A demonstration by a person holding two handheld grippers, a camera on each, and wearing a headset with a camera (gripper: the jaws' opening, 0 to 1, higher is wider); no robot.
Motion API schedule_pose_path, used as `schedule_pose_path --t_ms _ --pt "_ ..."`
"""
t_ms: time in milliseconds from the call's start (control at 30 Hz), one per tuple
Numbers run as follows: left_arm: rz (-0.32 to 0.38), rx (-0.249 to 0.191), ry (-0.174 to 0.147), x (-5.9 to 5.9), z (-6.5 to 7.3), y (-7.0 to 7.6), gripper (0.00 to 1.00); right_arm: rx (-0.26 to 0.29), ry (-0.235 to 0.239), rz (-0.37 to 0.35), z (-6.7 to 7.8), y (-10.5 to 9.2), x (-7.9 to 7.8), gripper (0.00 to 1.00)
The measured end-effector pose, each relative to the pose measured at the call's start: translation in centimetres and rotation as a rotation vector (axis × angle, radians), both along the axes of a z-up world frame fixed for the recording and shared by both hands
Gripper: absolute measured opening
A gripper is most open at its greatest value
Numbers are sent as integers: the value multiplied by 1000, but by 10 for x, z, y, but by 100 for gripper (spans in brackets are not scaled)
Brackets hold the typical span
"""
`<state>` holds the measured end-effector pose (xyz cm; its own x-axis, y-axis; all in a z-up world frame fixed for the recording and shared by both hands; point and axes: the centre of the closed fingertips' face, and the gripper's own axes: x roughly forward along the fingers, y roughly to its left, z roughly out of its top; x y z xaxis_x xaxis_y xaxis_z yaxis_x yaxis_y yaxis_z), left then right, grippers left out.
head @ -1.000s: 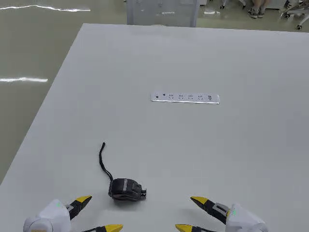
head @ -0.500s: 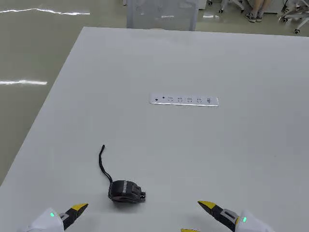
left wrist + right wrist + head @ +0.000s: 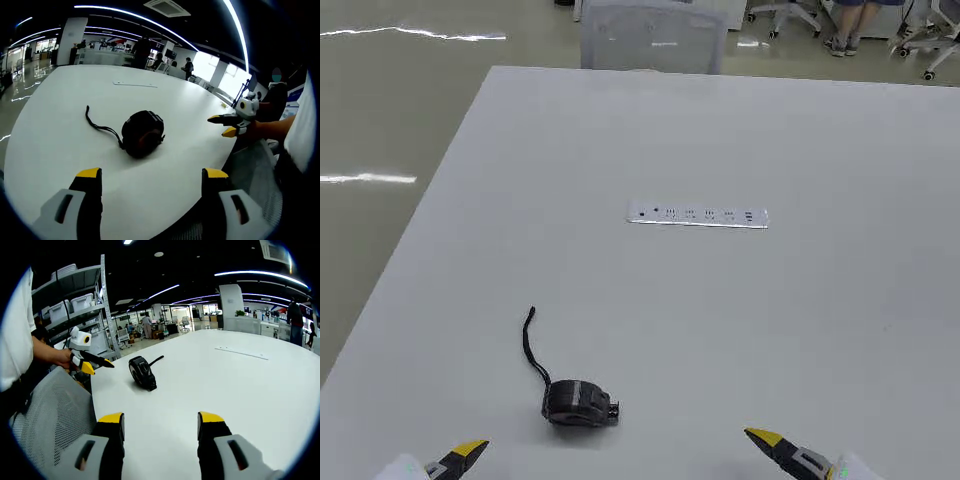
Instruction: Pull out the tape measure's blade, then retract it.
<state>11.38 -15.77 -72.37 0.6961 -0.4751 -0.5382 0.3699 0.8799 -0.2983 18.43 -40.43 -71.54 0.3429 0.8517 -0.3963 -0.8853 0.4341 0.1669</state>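
Currently the left gripper (image 3: pixel 150 175) and right gripper (image 3: pixel 160 417) flank the tape measure (image 3: pixel 579 403), neither touching it, both with jaws spread wide and empty.

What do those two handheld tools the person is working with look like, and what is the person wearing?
The two look alike. The left gripper and the right gripper each have two black, tapering jaws capped with yellow tips, rising from pale grey mounts. Seen from the opposite gripper view, each has a white moulded plastic body. The person wears a white short-sleeved shirt.
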Motion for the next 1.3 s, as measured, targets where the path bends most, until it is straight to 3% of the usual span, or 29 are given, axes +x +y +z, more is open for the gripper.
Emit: schedule_pose_path --t_ms 767,1300 --pt "-2 22 -8 -20 7 13 82 -3 12 -32 5 -20 -16 64" --pt "37 18 -4 -35 10 24 84 8 16 -67 11 -32 -25 69"
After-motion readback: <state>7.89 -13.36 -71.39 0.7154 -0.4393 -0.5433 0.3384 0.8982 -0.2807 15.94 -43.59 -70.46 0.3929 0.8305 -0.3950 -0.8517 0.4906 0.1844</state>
